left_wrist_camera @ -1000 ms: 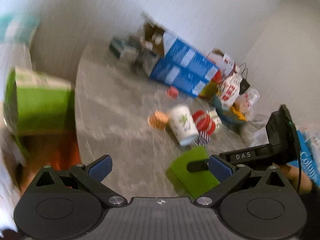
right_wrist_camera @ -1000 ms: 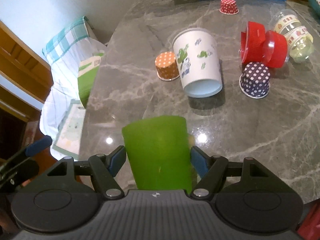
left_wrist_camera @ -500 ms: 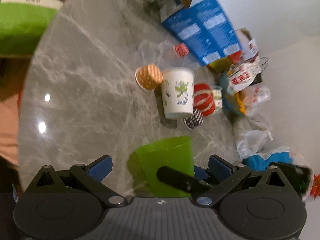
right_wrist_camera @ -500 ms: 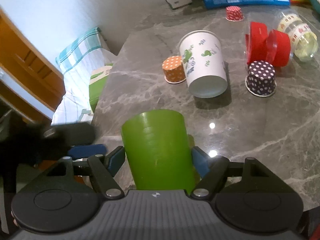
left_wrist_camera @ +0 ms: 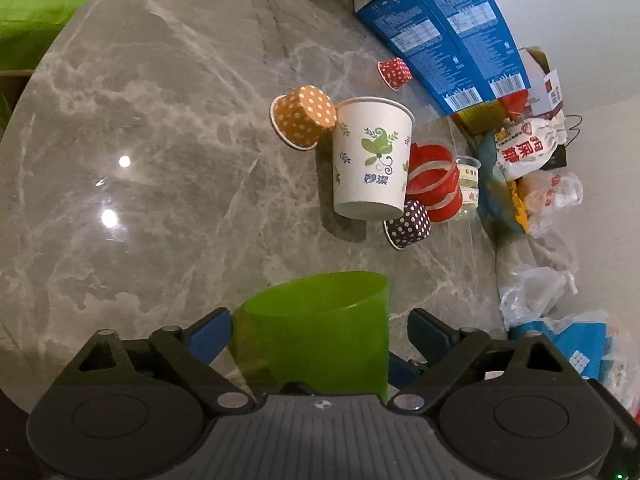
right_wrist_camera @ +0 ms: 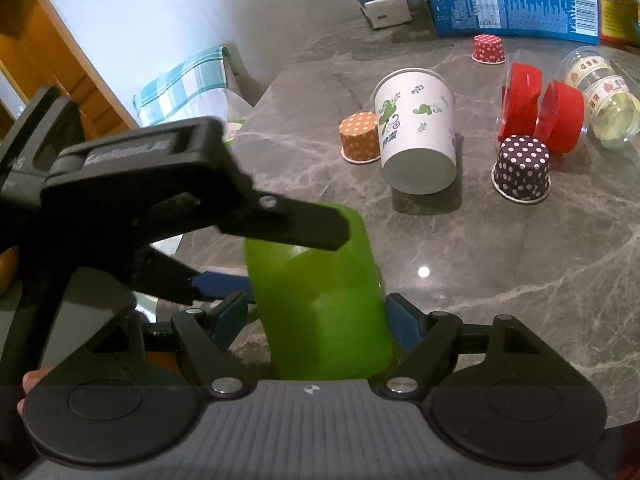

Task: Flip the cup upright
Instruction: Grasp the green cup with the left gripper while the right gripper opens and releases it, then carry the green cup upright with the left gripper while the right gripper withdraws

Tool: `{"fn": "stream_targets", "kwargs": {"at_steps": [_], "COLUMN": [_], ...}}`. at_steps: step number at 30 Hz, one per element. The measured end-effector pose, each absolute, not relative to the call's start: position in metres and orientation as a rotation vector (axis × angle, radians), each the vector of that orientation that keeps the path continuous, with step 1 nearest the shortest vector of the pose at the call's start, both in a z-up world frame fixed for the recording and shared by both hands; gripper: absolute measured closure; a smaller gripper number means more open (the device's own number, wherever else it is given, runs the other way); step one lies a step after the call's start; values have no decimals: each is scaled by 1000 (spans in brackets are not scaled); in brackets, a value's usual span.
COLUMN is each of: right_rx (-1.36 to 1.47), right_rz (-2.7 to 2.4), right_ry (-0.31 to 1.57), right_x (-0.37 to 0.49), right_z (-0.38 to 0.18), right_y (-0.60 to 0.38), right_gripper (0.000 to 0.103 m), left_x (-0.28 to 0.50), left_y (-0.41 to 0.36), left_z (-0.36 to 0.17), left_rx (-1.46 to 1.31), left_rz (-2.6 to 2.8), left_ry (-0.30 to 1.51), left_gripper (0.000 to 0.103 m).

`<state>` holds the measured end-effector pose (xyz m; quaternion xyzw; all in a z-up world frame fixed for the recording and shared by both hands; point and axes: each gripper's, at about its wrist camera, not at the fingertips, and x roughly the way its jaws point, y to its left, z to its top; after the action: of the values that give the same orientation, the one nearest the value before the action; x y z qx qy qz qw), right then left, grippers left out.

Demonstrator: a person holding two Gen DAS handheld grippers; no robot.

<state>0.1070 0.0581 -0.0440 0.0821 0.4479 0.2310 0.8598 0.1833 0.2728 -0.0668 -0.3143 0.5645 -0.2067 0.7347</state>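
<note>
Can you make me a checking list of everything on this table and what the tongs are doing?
Surface: grey marble table, shiny, with light spots.
Job's things: green cup between both tongs.
Clutter: white paper cup, orange dotted cup, dark dotted cup, red dotted cup, red-lidded jars, blue boxes, snack bags.
Grippers: right tongs shut on the green cup; left tongs open around it.
Cables: nothing seen.
Surroundings: white wall, checked cloth, wooden furniture.
</note>
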Motion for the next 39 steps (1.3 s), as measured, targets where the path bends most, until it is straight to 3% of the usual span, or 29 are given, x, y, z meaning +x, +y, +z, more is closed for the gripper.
{"fn": "stream_targets", "kwargs": {"at_steps": [7,18,21,22,24,31,39], "right_rx": [198,204,220,233,260,287,271], "right_rz": [506,506,497,487,454,277,49], "right_ry": [933,940,920,908,877,780,563], "right_x": [104,97,91,88,77,46,29], "right_z": [-43,-43,-39,-37,-33,-28,-26], "right_y": [56,53,48,45,35,7,8], "right_gripper": [26,25,14,6,1,1,1], "left_x": [181,177,176,176,175,167,130], "left_y": [261,256,257,257,261,265,275], "left_z": [-63,-56,-52,-52,-52,-41,-16], "left_rx": [-620,-535,-528,-523,-528,-467,-326], "left_rz": [-438,-451,-486,-495,-511,-573,-631], "left_ry": [1226,1188,1164,1156,1141,1045,731], "left_gripper": [27,28,28,28,28,28,28]}}
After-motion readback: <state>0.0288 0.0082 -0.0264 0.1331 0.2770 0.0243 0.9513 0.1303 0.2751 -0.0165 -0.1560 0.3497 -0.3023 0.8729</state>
